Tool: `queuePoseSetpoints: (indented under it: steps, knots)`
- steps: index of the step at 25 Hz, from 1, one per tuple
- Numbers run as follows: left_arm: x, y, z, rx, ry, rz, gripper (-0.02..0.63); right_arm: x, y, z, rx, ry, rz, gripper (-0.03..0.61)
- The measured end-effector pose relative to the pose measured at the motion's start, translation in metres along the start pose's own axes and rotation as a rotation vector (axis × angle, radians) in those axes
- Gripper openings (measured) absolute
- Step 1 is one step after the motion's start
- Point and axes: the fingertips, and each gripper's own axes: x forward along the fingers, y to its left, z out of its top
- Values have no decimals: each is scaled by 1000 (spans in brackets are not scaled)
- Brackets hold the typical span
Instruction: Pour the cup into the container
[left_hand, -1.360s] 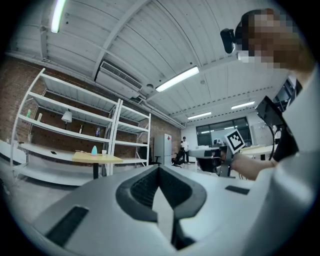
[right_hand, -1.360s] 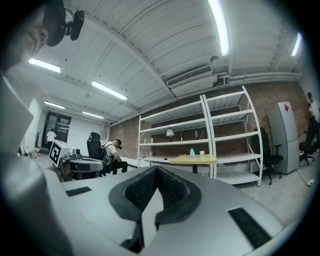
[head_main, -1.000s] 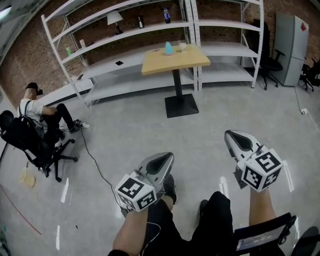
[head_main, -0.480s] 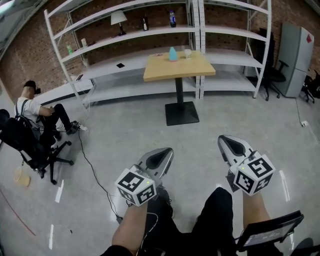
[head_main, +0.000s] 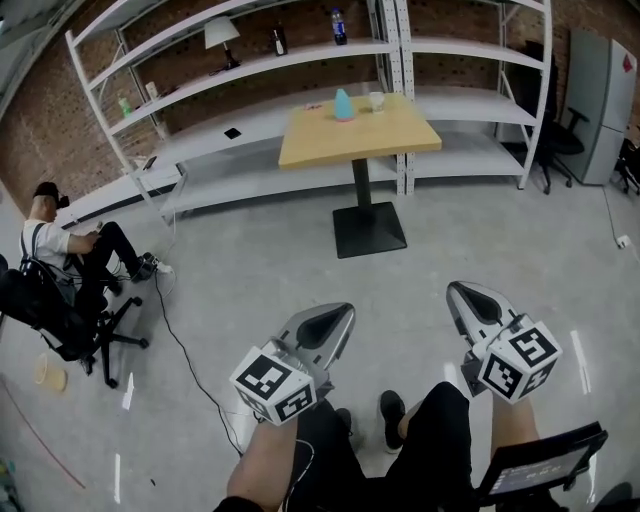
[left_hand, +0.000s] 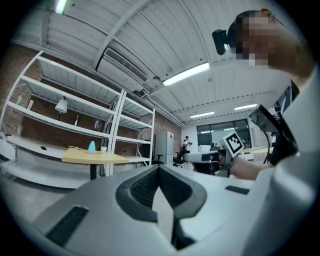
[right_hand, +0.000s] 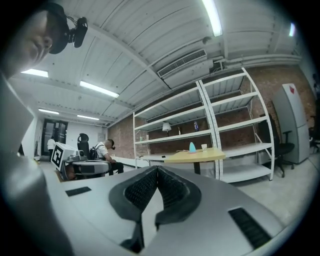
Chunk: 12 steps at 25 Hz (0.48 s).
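Note:
A yellow table (head_main: 360, 138) on a black pedestal stands several steps ahead. On its far side are a pale blue cone-shaped container (head_main: 343, 104) and, to its right, a small clear cup (head_main: 376, 100). Both also show small in the left gripper view, container (left_hand: 91, 147) and cup (left_hand: 103, 149), and in the right gripper view, container (right_hand: 192, 147) and cup (right_hand: 204, 147). My left gripper (head_main: 338, 314) and right gripper (head_main: 460, 293) are held low over the floor, far short of the table. Each is shut with nothing in it, as its own view shows for the left (left_hand: 159, 168) and the right (right_hand: 157, 169).
White shelving (head_main: 250, 70) with a lamp and bottles lines the brick wall behind the table. A person sits in an office chair (head_main: 55, 300) at the left, with a cable (head_main: 190, 340) running over the floor. A grey fridge (head_main: 600, 95) and a black chair (head_main: 558, 140) stand at the right.
The view has shifted: the table looks slightly nearer and larger. Both grippers keep much the same place in front of me and stay shut.

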Motion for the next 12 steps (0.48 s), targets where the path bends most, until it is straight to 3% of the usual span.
queuePoseSetpoints:
  steps: [12]
  knots:
    - [61,81,24,51,16,-16,2,107,-40,32,-26,-62,42,0]
